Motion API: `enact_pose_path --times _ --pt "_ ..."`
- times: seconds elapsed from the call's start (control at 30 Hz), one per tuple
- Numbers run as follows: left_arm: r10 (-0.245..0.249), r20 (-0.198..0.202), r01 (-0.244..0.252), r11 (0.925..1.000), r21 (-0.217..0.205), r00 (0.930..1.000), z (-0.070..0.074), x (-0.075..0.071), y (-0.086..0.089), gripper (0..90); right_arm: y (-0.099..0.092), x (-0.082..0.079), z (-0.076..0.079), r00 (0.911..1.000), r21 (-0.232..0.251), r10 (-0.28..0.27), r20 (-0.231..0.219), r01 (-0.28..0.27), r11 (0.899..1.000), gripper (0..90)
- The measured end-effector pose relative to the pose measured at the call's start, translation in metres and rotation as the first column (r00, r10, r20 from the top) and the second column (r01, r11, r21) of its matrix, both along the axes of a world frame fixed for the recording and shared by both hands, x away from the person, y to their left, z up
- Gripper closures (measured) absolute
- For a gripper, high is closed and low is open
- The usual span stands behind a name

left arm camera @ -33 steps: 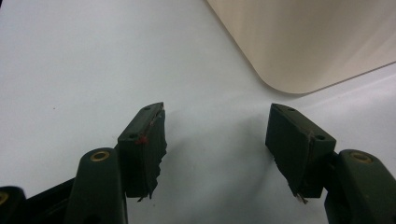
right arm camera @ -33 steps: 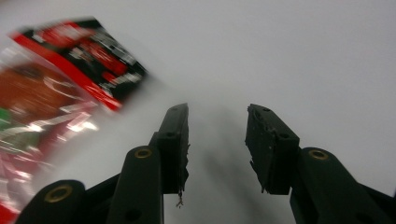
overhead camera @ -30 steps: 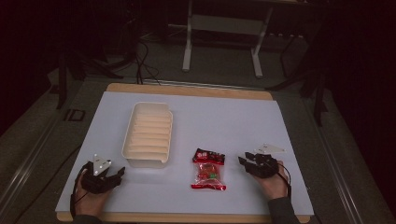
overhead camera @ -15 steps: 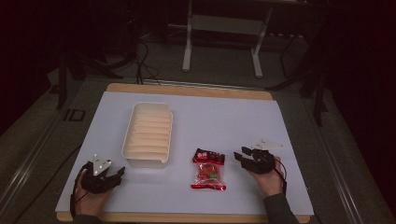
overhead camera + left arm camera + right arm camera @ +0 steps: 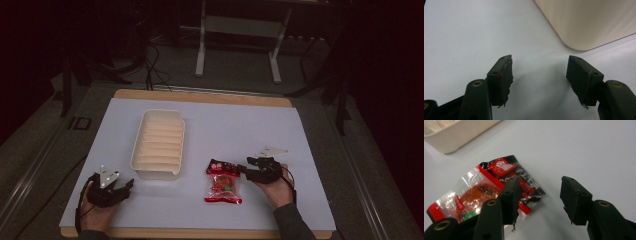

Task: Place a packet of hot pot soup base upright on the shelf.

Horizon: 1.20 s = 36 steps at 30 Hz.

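Packet (image 5: 223, 182) lies just left of my right gripper (image 5: 243, 168), long axis toward me; jaws, just opening, stand apart, gripping nothing.

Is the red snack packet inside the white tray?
No, the red snack packet lies flat on the table, to the right of the white tray and apart from it.

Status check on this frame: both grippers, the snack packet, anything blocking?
Right gripper open, jaws just widened, at snack packet's corner, not gripping. Left gripper open, empty, near white tray. Nothing in the way.
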<state>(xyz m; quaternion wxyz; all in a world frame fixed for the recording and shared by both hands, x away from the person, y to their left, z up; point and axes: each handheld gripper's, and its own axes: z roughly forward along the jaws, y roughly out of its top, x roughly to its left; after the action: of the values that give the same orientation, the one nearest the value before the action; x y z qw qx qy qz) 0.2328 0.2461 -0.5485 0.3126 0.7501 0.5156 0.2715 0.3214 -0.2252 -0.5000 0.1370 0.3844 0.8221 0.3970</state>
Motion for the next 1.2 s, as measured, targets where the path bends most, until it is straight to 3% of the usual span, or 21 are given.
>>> enact_pose_path --times 0.2,0.5,0.8,1.2 --pt "0.000 -0.001 0.000 1.0000 0.002 1.0000 0.000 0.000 0.000 37.8 0.011 0.006 -0.002 0.9994 -0.011 0.029 -0.017 -0.029 1.000 44.4" --pt "-0.001 -0.002 0.001 1.0000 0.004 1.0000 0.000 0.000 0.000 37.8 0.016 0.014 -0.007 0.9990 0.014 0.012 -0.042 -0.012 1.000 39.0" --pt "-0.004 -0.004 0.004 0.9999 0.009 1.0000 0.000 0.000 -0.001 37.9 0.024 0.021 -0.018 0.9948 0.040 0.021 -0.100 -0.017 0.999 30.6" --pt "-0.005 -0.005 0.005 0.9999 0.011 1.0000 0.000 0.000 -0.001 37.9 0.033 0.030 -0.027 0.9872 0.054 0.033 -0.156 -0.024 0.998 28.2"
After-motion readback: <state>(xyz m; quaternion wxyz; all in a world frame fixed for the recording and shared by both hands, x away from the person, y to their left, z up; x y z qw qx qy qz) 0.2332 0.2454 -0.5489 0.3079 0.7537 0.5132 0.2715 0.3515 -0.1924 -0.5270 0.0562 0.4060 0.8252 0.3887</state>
